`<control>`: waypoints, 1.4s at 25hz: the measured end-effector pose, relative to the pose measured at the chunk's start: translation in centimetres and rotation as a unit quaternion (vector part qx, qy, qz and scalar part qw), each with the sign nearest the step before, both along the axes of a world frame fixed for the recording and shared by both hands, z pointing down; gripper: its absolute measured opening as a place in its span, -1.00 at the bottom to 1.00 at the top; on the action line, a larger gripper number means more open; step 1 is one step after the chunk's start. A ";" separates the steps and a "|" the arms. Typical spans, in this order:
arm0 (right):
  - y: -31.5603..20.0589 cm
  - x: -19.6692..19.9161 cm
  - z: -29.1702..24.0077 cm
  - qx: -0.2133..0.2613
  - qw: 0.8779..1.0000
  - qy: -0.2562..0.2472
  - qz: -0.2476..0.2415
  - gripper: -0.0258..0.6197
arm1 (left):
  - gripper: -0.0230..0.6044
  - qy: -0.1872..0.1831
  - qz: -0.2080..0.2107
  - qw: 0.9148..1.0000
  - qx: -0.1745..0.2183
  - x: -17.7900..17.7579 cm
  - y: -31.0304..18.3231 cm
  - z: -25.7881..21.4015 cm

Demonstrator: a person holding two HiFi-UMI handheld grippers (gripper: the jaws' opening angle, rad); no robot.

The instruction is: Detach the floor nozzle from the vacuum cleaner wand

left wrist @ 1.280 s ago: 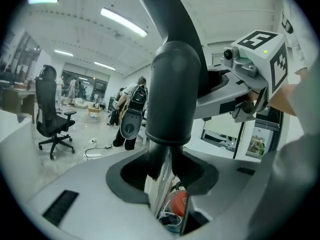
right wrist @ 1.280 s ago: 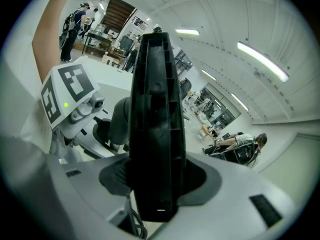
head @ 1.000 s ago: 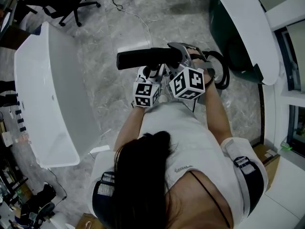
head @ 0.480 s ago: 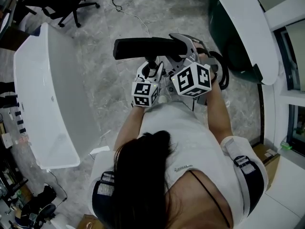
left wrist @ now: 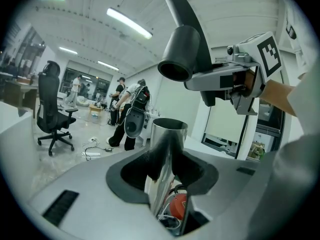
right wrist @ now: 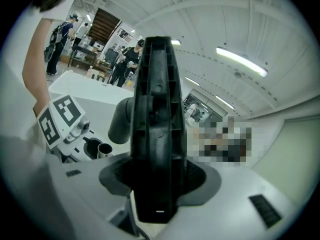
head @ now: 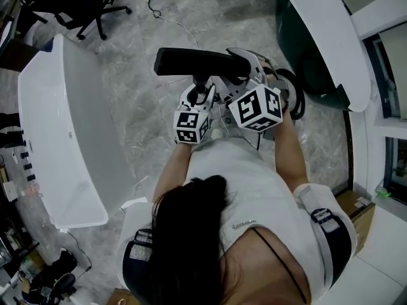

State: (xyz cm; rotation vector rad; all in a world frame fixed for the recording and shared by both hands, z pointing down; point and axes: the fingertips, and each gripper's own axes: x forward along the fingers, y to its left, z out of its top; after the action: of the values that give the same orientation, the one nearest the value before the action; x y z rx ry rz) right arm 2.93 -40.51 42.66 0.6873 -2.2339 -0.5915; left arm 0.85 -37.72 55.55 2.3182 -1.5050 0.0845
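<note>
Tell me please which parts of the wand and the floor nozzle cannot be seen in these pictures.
- Left gripper view: the wand below the left claw, hidden by the claw's own body.
- Right gripper view: the lower end of the floor nozzle, sunk inside the right claw.
- Head view: both grips, mostly covered by the marker cubes.

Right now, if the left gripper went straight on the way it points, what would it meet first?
Probably nothing nearby: the left gripper, shut on the shiny metal wand tube, points beneath the black floor nozzle's dark grey neck; depth is unclear.
</note>
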 end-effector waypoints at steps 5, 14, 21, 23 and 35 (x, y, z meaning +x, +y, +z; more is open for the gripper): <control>0.1 1.3 0.0 -0.022 0.998 -0.041 0.031 -0.24 | -0.46 0.000 -0.005 1.000 0.000 0.1 0.4 -0.1; -0.5 3.7 -0.5 -0.060 0.978 -0.163 0.118 -0.24 | -0.46 0.006 -0.012 1.000 0.002 -0.2 0.1 0.0; -0.7 6.7 -0.6 -0.075 0.946 -0.248 0.194 -0.24 | -0.46 0.008 -0.010 1.000 0.001 0.1 0.3 0.0; -0.8 7.5 -0.4 -0.085 0.930 -0.283 0.219 -0.24 | -0.46 0.006 -0.009 1.000 0.002 0.2 0.2 -0.1; -0.4 8.4 1.8 -0.117 0.889 -0.344 0.278 -0.24 | -0.45 0.023 0.003 1.000 0.006 -0.5 0.1 0.1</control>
State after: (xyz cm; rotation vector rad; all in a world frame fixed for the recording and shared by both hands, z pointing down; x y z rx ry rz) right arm 11.37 -40.90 44.48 1.5067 -2.4769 0.2578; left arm 0.36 -37.65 55.62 2.3167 -1.4807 0.0240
